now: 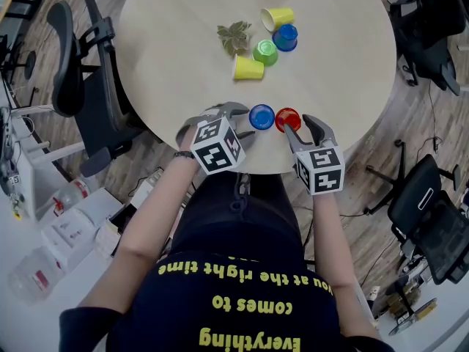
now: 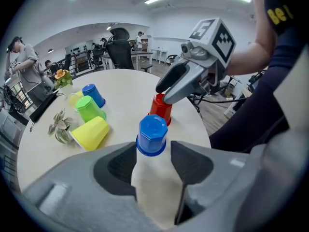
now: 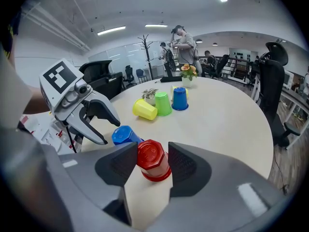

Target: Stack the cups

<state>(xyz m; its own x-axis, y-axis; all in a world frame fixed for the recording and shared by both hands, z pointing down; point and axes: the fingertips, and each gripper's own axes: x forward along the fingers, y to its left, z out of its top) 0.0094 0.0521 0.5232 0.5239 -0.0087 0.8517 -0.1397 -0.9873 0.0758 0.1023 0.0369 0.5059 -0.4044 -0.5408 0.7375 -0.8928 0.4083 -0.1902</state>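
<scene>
Two cups stand upside down near the table's (image 1: pixel 183 42) front edge: a blue cup (image 1: pixel 261 116) and, just right of it, a red cup (image 1: pixel 287 119). My left gripper (image 1: pixel 245 122) is open, with the blue cup (image 2: pixel 152 135) at its fingertips and a gap beside the pads. Around the red cup (image 3: pixel 152 159) my right gripper (image 1: pixel 294 124) is open too; the cup sits between the pads, close to the left one and free on the right. Farther back lie a yellow cup (image 1: pixel 248 68), a green cup (image 1: pixel 265 52), a second blue cup (image 1: pixel 285 37) and another yellow cup (image 1: pixel 277 17).
A sprig of artificial leaves (image 1: pixel 234 37) lies left of the far cups, and a small flower vase (image 3: pixel 187 74) stands at the table's far side. Office chairs (image 1: pixel 80 64) ring the table. People stand in the background of both gripper views.
</scene>
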